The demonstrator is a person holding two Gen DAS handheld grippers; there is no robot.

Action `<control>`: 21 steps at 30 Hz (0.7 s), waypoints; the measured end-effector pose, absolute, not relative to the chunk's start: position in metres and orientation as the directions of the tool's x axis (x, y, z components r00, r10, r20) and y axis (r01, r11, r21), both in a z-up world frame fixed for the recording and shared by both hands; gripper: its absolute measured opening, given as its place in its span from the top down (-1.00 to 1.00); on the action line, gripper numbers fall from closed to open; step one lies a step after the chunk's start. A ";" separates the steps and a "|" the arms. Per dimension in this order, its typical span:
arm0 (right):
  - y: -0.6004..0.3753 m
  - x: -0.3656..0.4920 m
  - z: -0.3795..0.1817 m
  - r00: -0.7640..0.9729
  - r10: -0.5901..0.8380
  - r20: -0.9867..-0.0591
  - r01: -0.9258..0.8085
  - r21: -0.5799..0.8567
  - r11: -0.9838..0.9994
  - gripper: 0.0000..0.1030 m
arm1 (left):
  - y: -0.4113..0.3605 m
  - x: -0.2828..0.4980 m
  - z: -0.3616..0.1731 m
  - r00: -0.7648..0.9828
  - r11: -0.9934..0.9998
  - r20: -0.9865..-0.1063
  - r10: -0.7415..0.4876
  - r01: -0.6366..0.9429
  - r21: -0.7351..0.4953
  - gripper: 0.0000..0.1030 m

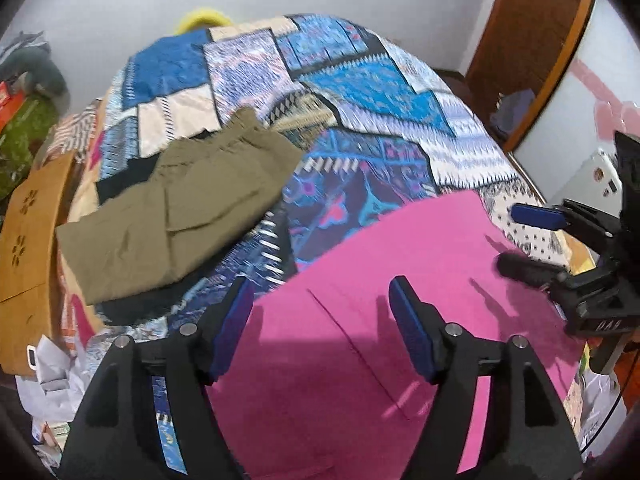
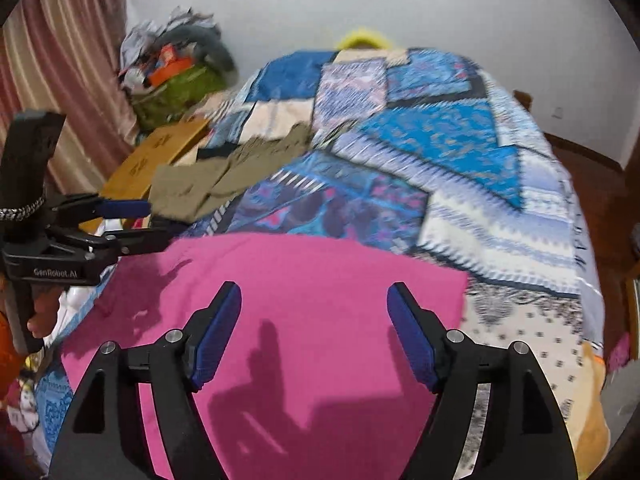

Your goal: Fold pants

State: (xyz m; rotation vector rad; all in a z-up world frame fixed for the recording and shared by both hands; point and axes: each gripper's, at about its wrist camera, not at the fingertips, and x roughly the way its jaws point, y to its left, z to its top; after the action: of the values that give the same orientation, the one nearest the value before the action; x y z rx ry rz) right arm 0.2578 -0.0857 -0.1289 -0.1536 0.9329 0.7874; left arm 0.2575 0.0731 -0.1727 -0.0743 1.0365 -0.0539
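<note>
Pink pants (image 1: 380,280) lie flat on the patchwork bedspread (image 1: 360,92), near the bed's front edge; they also show in the right wrist view (image 2: 304,280). My left gripper (image 1: 322,292) is open and empty, hovering above the pants' left part. My right gripper (image 2: 314,300) is open and empty above the pants' middle. The right gripper shows at the right edge of the left wrist view (image 1: 520,236), and the left gripper shows at the left edge of the right wrist view (image 2: 152,224).
Folded olive-green pants (image 1: 180,208) lie on dark clothes at the bed's left side. A brown cardboard box (image 1: 28,236) stands left of the bed. A clutter pile (image 2: 176,72) sits by the curtain. A wooden door (image 1: 528,40) stands at the right.
</note>
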 end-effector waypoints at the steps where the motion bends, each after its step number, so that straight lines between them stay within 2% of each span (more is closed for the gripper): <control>1: -0.077 0.258 -0.136 0.320 0.533 -0.783 -0.677 0.204 0.707 -0.40 | 0.071 0.258 -0.177 0.498 0.997 -0.864 -0.078 0.014 -0.082 -0.39; 6: -0.059 0.251 -0.162 0.232 0.483 -0.845 -0.722 0.183 0.667 -0.40 | 0.059 0.261 -0.204 0.432 0.998 -0.900 -0.053 0.055 -0.032 -0.51; 9: -0.064 0.246 -0.166 0.234 0.481 -0.845 -0.715 0.185 0.674 -0.53 | 0.059 0.256 -0.206 0.456 0.998 -0.890 -0.025 0.056 0.001 -0.66; 15: -0.083 0.237 -0.166 0.225 0.482 -0.847 -0.701 0.203 0.683 -0.57 | 0.063 0.245 -0.202 0.460 0.998 -0.887 -0.041 0.067 -0.011 -0.66; 21: -0.104 0.219 -0.166 0.258 0.479 -0.839 -0.685 0.192 0.703 -0.58 | 0.057 0.219 -0.196 0.479 0.995 -0.878 -0.015 0.091 0.032 -0.67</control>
State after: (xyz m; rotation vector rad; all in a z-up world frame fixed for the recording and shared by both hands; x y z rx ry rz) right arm 0.2194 -0.1041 -0.1656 -0.2285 1.0433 0.7984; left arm 0.2188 0.0574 -0.1961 0.0778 1.0694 -0.0648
